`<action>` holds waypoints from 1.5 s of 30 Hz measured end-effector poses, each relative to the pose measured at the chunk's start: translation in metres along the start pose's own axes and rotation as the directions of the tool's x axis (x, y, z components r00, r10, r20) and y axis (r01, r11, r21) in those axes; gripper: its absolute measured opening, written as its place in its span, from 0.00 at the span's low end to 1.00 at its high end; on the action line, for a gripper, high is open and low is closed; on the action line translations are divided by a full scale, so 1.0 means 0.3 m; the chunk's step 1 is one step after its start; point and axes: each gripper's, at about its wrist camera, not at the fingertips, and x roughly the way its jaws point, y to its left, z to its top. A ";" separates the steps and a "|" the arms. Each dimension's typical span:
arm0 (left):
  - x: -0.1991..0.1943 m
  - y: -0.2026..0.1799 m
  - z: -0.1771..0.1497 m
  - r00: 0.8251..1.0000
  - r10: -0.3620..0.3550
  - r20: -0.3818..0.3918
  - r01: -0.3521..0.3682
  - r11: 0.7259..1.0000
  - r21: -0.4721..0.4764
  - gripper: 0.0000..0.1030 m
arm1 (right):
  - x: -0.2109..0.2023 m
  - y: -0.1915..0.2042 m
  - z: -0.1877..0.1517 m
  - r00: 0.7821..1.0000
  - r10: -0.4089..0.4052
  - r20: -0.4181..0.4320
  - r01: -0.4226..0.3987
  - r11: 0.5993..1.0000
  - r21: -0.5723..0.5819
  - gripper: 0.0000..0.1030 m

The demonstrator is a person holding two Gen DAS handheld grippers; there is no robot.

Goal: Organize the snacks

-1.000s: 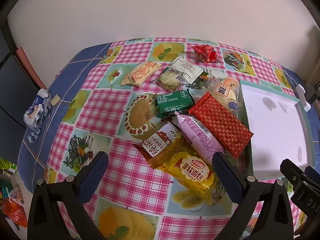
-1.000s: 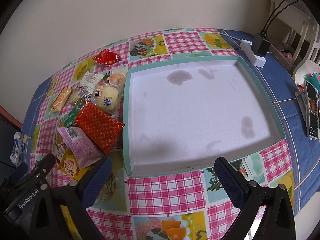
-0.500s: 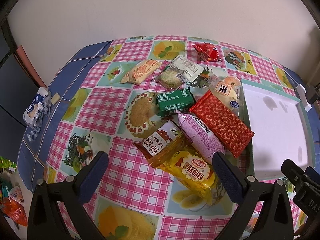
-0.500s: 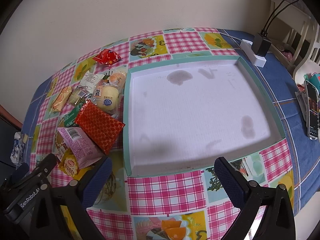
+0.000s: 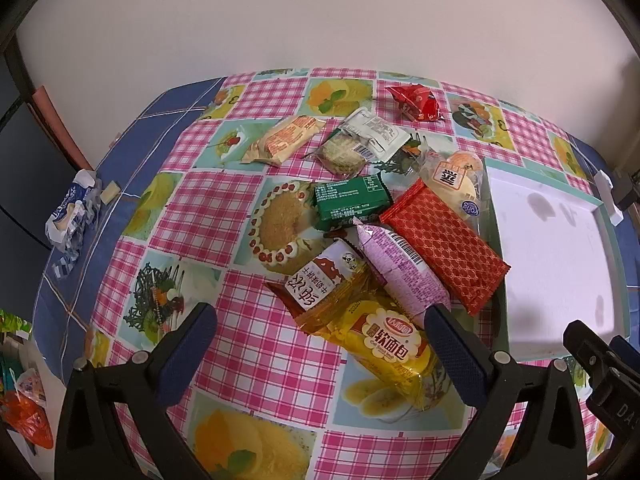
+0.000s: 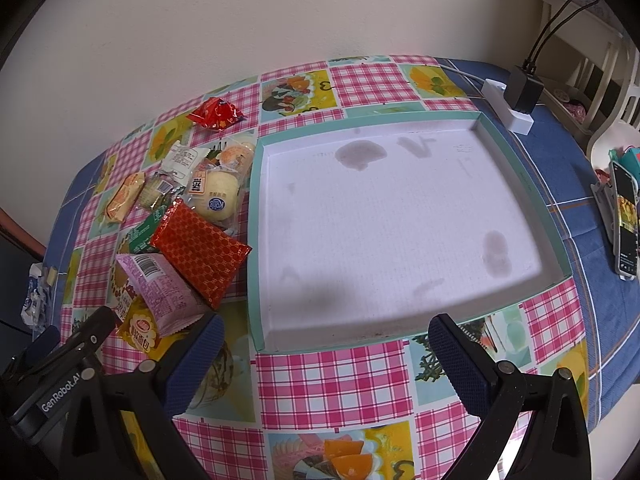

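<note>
Left wrist view: the left gripper (image 5: 320,328) hangs above the tabletop (image 5: 224,216) with its jaws wide and nothing between them. Beyond them lies a loose heap of snacks. Nearest is a yellow bread bag (image 5: 384,344), partly under a brown-and-white milk biscuit pack (image 5: 324,280) and a pink wrapper (image 5: 400,272) whose long axis runs from the heap toward the near edge. A red patterned packet (image 5: 444,244) lies beside it, slanted the same way, its far end touching a clear bag with a pale bun (image 5: 456,184). A green bar (image 5: 352,200) lies crosswise behind them. Farther back sit an orange-striped pack (image 5: 284,140), a clear cracker pack (image 5: 344,156) under a white sachet (image 5: 376,132), and — apart, near the far edge — a small red pouch (image 5: 416,102). Only this view shows a crumpled blue-and-white wrapper (image 5: 72,216) at the left edge.

Right wrist view: the right gripper (image 6: 324,344) also has its jaws wide and empty, just before the near rim of a shallow teal-edged tray (image 6: 256,240) with a stained white floor. The heap lies just left of the tray. Only here appear a white power strip (image 6: 508,108) with a black plug and a phone (image 6: 624,220) at the right edge.
</note>
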 end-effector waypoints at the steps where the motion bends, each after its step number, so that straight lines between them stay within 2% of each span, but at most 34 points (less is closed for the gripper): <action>1: 0.000 0.001 0.000 1.000 -0.001 -0.001 0.001 1.000 -0.001 1.00 | 0.000 0.000 0.000 1.000 0.000 0.000 0.000 1.000 0.000 1.00; 29: 0.019 0.016 0.010 1.000 -0.009 -0.030 0.008 1.000 -0.023 1.00 | 0.003 0.004 0.002 1.000 0.001 -0.002 -0.001 1.000 -0.001 1.00; 39: 0.068 0.149 0.029 0.997 -0.014 -0.072 -0.001 0.979 -0.202 1.00 | 0.030 0.136 0.025 0.996 0.090 -0.012 -0.091 0.994 -0.068 1.00; 42: 0.097 0.168 0.025 0.995 -0.048 -0.084 0.027 0.971 -0.240 1.00 | 0.058 0.180 0.030 0.991 0.130 -0.041 -0.133 0.988 -0.072 1.00; 45: 0.143 0.168 0.019 0.984 -0.129 -0.121 0.092 0.957 -0.277 1.00 | 0.092 0.203 0.030 0.992 0.103 -0.066 -0.109 0.991 -0.083 1.00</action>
